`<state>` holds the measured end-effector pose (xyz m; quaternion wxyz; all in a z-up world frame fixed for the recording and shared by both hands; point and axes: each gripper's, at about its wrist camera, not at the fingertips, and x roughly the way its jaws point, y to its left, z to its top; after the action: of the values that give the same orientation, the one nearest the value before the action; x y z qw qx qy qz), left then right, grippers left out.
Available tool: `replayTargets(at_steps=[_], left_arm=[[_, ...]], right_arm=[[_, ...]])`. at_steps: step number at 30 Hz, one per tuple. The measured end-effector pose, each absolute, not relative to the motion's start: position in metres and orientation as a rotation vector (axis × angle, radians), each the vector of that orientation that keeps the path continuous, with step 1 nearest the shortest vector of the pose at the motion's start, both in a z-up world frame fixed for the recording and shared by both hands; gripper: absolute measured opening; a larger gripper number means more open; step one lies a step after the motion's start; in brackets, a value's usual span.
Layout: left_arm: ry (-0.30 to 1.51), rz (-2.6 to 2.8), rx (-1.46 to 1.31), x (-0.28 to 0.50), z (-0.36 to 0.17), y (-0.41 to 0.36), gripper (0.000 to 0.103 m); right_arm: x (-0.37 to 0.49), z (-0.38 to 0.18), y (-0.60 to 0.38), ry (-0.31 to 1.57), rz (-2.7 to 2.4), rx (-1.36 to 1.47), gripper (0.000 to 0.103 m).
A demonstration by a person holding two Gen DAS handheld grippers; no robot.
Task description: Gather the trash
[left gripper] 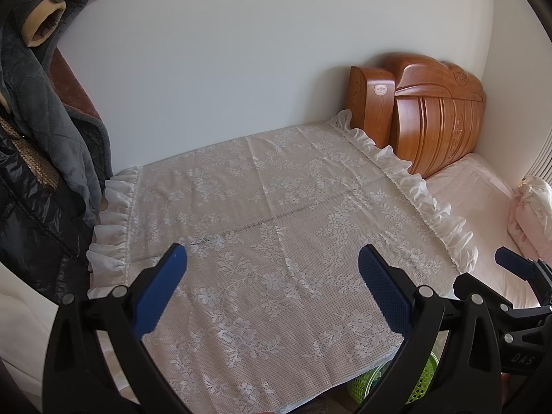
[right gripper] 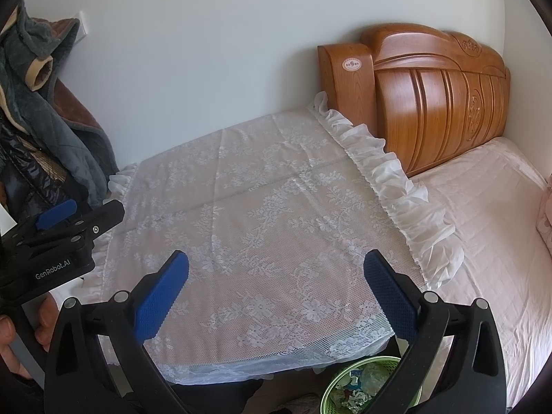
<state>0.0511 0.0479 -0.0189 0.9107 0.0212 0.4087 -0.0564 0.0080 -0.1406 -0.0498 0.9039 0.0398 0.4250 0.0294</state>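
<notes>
Trash is sitting in a round green plastic mesh basket (right gripper: 365,388) on the floor, below the near edge of a low bench draped in a white lace cloth with a ruffled border (right gripper: 262,214); the same basket is peeking out under that edge in the left wrist view (left gripper: 365,384). What is showing inside looks like crumpled paper and thin wrappers, though the pieces are too small to sort out. Such scraps are likely to be handling as light, soft and crushable, springing back a little and slipping if pinched only by a corner, so taking hold at the thickest bunched middle of a wad looks safest; the basket itself seems stiff enough to be taken by its rim. No loose trash is showing on the lace cloth or on the pale pink bed sheet (right gripper: 490,214) beside the carved wooden headboard (right gripper: 431,103). The left claw (left gripper: 272,276) is hanging above the cloth with its blue pads spread wide, holding nothing and touching nothing. The right claw (right gripper: 276,283) is hovering likewise, jaws wide apart and empty, its right finger crossing in front of the basket without visibly touching it. A hand (right gripper: 20,331) is gripping the left tool's handle at the edge of the right wrist view.
</notes>
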Motion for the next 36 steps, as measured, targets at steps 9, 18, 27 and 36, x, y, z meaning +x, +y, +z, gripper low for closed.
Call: replayTargets(at_steps=[9, 18, 27, 36], left_arm=[[0.845, -0.119, 0.046, 0.0515, -0.0203, 0.0468, 0.095], [0.847, -0.120, 0.048, 0.0533, -0.0219, 0.0451, 0.095], [0.847, -0.120, 0.050, 0.0543, -0.0226, 0.0445, 0.095], [0.853, -0.125, 0.051, 0.0555, -0.0242, 0.0448, 0.095]], right_arm=[[0.0089, -0.0524, -0.1428, 0.885, 0.062, 0.080, 0.101], [0.0105, -0.0544, -0.1450, 0.892, 0.062, 0.081, 0.101], [0.0112, -0.0562, -0.1462, 0.900, 0.065, 0.078, 0.101], [0.0116, -0.0566, -0.1452, 0.902, 0.066, 0.075, 0.101]])
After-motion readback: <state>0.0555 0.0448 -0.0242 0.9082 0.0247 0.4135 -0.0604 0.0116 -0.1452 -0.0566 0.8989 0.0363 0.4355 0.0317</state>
